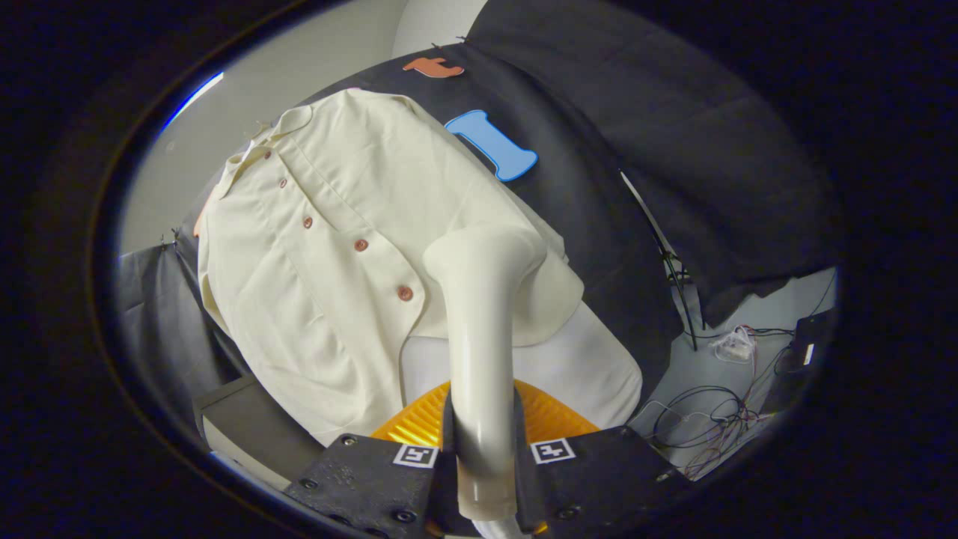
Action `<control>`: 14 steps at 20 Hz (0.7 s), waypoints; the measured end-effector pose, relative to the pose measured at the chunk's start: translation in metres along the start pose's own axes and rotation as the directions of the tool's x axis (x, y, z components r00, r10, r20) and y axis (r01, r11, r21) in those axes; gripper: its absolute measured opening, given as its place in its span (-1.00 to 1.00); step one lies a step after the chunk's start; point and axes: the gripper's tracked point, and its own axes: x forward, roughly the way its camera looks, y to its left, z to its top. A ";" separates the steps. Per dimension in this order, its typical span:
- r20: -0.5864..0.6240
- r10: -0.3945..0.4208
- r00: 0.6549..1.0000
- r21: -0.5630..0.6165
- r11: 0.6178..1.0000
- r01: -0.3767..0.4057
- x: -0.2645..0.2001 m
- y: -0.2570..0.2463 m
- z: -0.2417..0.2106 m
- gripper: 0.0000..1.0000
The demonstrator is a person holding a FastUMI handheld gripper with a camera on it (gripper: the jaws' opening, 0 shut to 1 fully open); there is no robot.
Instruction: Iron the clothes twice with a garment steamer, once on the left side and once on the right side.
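No brand or readable writing shows on the garment steamer (479, 329) or on the cream button-front shirt (329, 247); the only printed marks are two small square black-and-white fiducial tags (416, 454) on top of the gripper (483, 479), one on each finger body, and they carry a pattern, not words. In the gripper view the two fingers are closed against the steamer's pale handle, one on either side, so the handle stands clamped between them and rises ahead, bending at its top into the steam head, which meets the shirt on its lower front, beside the button placket and just past the lowest of the reddish-brown buttons (405, 293). The shirt hangs spread against the booth's black cloth wall (599, 150), collar at the far end and hem toward the fingers, its fabric mostly flat with soft folds along the side nearer the grey panel. Below the hem lies a white padded board or cushion (591, 367), and just ahead of the fingers, behind the handle, sits an orange ribbed piece (554, 419). Beyond the cloth a plain pale wall (299, 67) shows, and on the light floor to one side lies a tangle of thin cables (718, 419) beside a dark box (804, 344).
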 end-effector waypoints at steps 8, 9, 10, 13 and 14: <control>-0.050 -0.011 0.999 0.040 0.999 0.013 -0.042 0.004 -0.038 -0.38; -0.055 -0.001 0.998 0.046 0.999 0.004 -0.050 0.012 -0.042 -0.39; -0.061 0.013 0.998 0.046 0.999 -0.010 -0.059 0.022 -0.045 -0.39; -0.072 0.058 0.996 0.007 0.998 -0.058 -0.090 0.058 -0.052 -0.39; -0.075 0.073 0.994 -0.018 0.997 -0.075 -0.101 0.074 -0.055 -0.39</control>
